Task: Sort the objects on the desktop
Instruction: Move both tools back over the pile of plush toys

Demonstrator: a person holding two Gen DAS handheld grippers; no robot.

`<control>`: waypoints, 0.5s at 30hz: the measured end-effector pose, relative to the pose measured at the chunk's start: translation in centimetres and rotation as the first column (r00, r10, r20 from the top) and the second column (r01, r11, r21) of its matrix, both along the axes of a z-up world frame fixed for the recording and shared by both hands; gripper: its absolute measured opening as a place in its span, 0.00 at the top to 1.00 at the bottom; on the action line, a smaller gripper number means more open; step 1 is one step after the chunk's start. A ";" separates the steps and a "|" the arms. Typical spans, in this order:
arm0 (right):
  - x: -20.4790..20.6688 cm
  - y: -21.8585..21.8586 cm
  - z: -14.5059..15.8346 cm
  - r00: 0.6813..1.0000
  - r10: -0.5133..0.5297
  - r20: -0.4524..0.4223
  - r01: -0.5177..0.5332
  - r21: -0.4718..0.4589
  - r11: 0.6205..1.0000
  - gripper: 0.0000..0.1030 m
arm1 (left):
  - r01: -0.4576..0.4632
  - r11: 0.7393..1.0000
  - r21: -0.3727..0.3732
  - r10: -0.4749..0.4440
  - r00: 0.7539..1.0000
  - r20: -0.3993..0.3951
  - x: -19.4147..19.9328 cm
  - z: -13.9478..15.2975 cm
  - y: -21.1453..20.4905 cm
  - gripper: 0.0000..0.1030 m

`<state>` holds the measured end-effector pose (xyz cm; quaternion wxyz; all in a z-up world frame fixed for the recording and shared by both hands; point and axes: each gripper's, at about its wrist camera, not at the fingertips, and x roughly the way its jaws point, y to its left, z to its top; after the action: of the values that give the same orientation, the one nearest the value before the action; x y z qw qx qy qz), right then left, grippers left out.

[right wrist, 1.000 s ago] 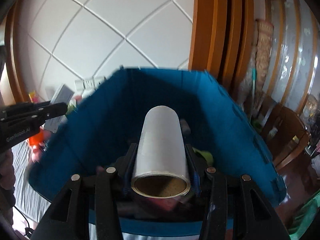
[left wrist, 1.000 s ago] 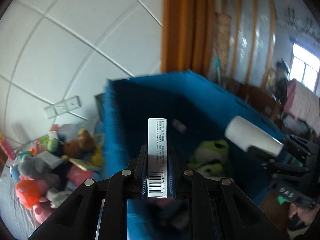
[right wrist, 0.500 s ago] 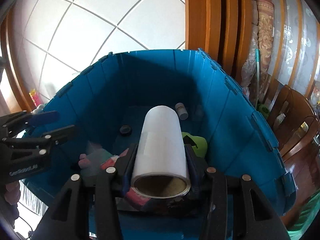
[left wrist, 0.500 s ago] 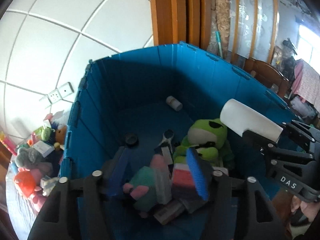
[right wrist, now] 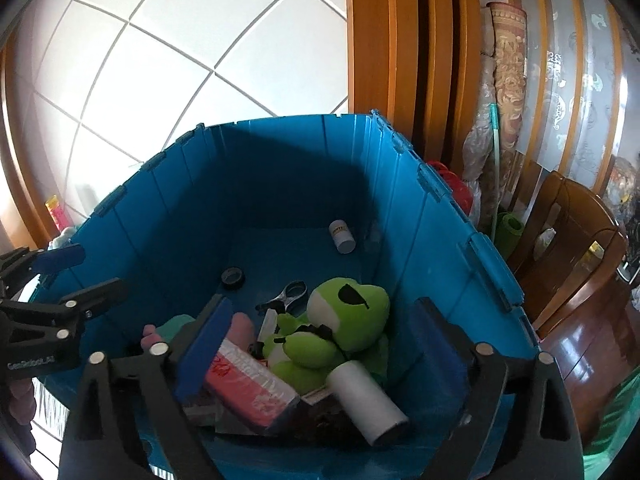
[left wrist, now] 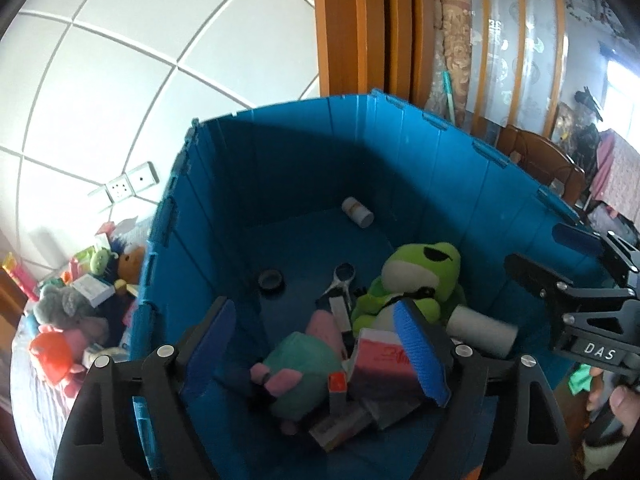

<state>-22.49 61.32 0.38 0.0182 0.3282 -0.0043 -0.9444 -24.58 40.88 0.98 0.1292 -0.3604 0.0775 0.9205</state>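
A blue plastic bin [left wrist: 280, 168] [right wrist: 280, 168] holds sorted objects. A white roll [right wrist: 368, 404] [left wrist: 480, 330] lies in it beside a green frog plush [right wrist: 340, 320] [left wrist: 416, 276]. A pink-and-white box [right wrist: 248, 388] [left wrist: 380, 360], scissors [right wrist: 288, 294], a black tape ring [right wrist: 233, 277] and a small white bottle [right wrist: 342, 236] also lie inside. My right gripper [right wrist: 320, 344] is open and empty above the bin. My left gripper [left wrist: 316, 344] is open and empty above the bin's near left side.
Plush toys and boxes [left wrist: 72, 312] are piled on the surface left of the bin. A tiled white wall with a socket [left wrist: 128, 186] stands behind. A wooden door frame [right wrist: 384, 40] and wooden chair [right wrist: 576, 248] stand to the right.
My left gripper opened and dropped its silver box into the bin. My right gripper then opened and the white roll fell in beside the frog plush.
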 end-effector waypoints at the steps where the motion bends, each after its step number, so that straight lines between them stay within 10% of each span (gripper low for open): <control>1: 0.0 -0.2 0.1 1.000 0.002 -0.004 -0.002 0.001 1.000 0.00 | -0.002 1.000 0.003 0.002 1.000 -0.007 0.2 0.2 -0.2 0.21; 15: 2.1 -7.4 4.4 0.979 0.128 -0.157 -0.138 -0.048 0.989 0.00 | -0.180 0.981 0.071 0.187 0.976 -0.112 2.5 3.8 -10.4 0.18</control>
<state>-20.36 53.91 4.75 0.0912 0.2533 -0.0086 -0.9630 -22.09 30.48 4.74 0.0497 -0.3067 0.0235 0.9502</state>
